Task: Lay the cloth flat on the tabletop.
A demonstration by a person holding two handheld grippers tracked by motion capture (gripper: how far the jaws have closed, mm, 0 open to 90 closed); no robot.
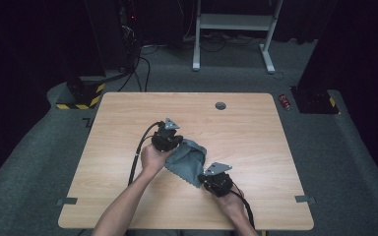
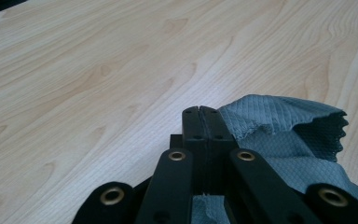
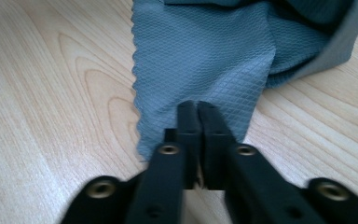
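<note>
A grey waffle-textured cloth (image 1: 189, 158) lies crumpled at the middle of the wooden table (image 1: 128, 118). My left gripper (image 1: 178, 143) is at the cloth's upper left edge. In the left gripper view its jaws are pressed together at the tip (image 2: 199, 113), with a fold of the cloth (image 2: 279, 135) bunched to their right and running under them. At the cloth's lower right corner my right gripper (image 1: 204, 176) is shut on the fabric. In the right gripper view the jaws (image 3: 198, 112) pinch the zigzag-cut end of the cloth (image 3: 205, 56), which spreads away from them.
A round cable hole (image 1: 220, 105) sits near the table's far edge. Small tape tabs mark the left (image 1: 66, 200) and right (image 1: 305, 199) front edges. On the floor beyond are a white desk frame (image 1: 234, 22), a red can (image 1: 285, 102) and a yellow-black striped base (image 1: 81, 101).
</note>
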